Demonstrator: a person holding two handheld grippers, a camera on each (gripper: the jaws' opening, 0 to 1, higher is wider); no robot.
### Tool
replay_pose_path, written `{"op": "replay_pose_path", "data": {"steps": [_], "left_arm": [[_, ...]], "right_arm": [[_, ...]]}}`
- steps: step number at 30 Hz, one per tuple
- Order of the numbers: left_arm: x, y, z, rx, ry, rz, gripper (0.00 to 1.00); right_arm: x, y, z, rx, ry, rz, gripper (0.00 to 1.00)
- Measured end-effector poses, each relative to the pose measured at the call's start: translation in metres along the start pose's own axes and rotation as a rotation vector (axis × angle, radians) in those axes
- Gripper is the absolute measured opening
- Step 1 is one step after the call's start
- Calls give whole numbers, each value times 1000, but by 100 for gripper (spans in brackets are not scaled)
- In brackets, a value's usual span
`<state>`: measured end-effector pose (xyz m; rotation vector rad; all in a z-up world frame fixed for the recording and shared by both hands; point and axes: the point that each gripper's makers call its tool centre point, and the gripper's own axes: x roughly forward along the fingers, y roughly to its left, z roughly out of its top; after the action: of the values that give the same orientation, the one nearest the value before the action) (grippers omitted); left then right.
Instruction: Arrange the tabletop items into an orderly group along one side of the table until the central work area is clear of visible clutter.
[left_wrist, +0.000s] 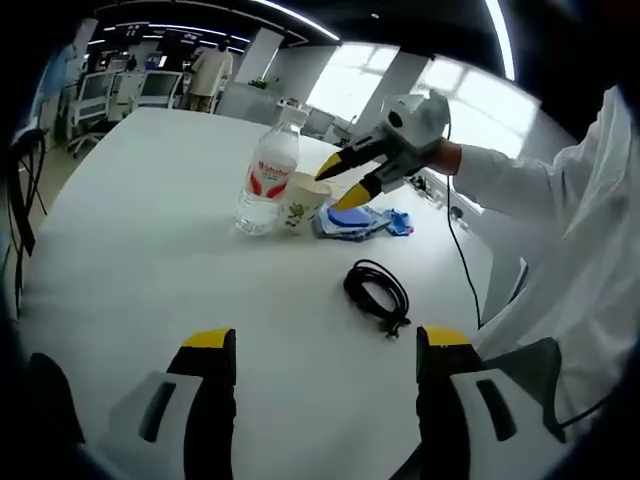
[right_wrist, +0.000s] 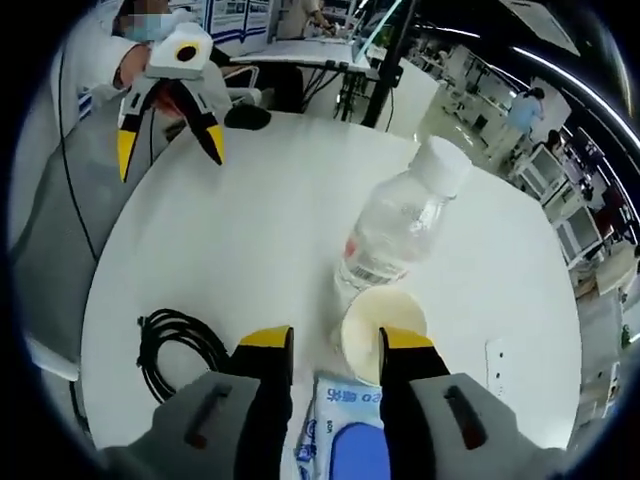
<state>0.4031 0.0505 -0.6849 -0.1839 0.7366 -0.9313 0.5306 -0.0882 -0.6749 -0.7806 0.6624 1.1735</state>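
On the round white table (left_wrist: 150, 240) a clear water bottle (left_wrist: 268, 178) with a red label stands upright. A paper cup (left_wrist: 303, 212) touches its right side, and a blue packet (left_wrist: 352, 221) lies beyond the cup. A coiled black cable (left_wrist: 378, 290) lies nearer me. My left gripper (left_wrist: 328, 345) is open over bare table, well short of them. My right gripper (left_wrist: 342, 183) is open at the cup. In the right gripper view its (right_wrist: 336, 345) right jaw overlaps the cup (right_wrist: 383, 325), with the bottle (right_wrist: 400, 230) behind, the packet (right_wrist: 345, 440) below and the cable (right_wrist: 180, 350) left. The left gripper (right_wrist: 168, 148) hovers open far off.
A person's white sleeve (left_wrist: 560, 200) runs along the table's right edge. Office chairs and desks (left_wrist: 110, 95) stand beyond the far rim, and a person (left_wrist: 210, 72) stands there. A dark seat (right_wrist: 247, 117) sits by the far edge in the right gripper view.
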Motion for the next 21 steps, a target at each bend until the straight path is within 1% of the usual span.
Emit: {"op": "replay_pose_path", "data": {"steps": [3, 5, 7, 10, 14, 21], "left_arm": [[-2, -3, 2, 1, -5, -1, 75], [-4, -3, 3, 7, -5, 1, 75], [-5, -3, 5, 8, -12, 3, 75], [-7, -4, 7, 9, -18, 5, 75], [-10, -5, 10, 17, -24, 10, 76], [-14, -5, 11, 18, -32, 20, 77]], "right_arm": [[-6, -1, 3, 42, -31, -23, 36], [-10, -3, 6, 81, -62, -43, 41], [-13, -4, 6, 107, -74, -50, 43], [-20, -5, 10, 154, -109, -78, 47], [-27, -5, 16, 221, -160, -101, 49], [-35, -1, 18, 293, -199, -128, 52]]}}
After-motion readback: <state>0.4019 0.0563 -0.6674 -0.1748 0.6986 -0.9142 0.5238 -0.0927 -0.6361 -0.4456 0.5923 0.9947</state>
